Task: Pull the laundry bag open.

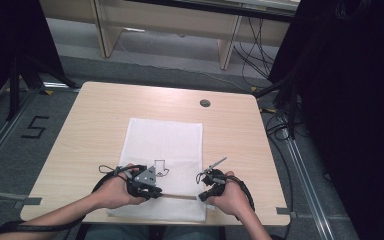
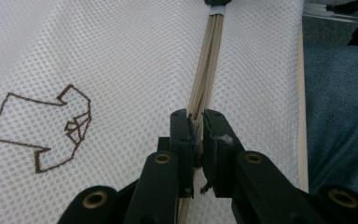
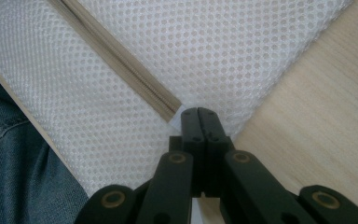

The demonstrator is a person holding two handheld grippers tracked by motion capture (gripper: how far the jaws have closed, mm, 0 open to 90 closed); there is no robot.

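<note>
A white mesh bag (image 1: 162,145) lies flat on the wooden table (image 1: 95,115), with a small brown shirt outline (image 2: 42,126) printed on it. A beige zipper (image 2: 209,60) runs across the bag near its front edge. My left gripper (image 2: 196,116) is shut on the zipper, pinching it between the jaws, and sits at the zipper's left part (image 1: 156,192). My right gripper (image 3: 199,112) is shut on the bag where the zipper (image 3: 116,56) ends, at a small white tab (image 3: 176,117). In the high view the right gripper (image 1: 203,196) holds the bag's right front corner.
A round cable hole (image 1: 205,103) sits in the table's far side. Bare wood (image 3: 317,116) lies to the right of the bag. The person's jeans (image 2: 340,102) show past the table's front edge. Dark stands and cables are on the floor at both sides.
</note>
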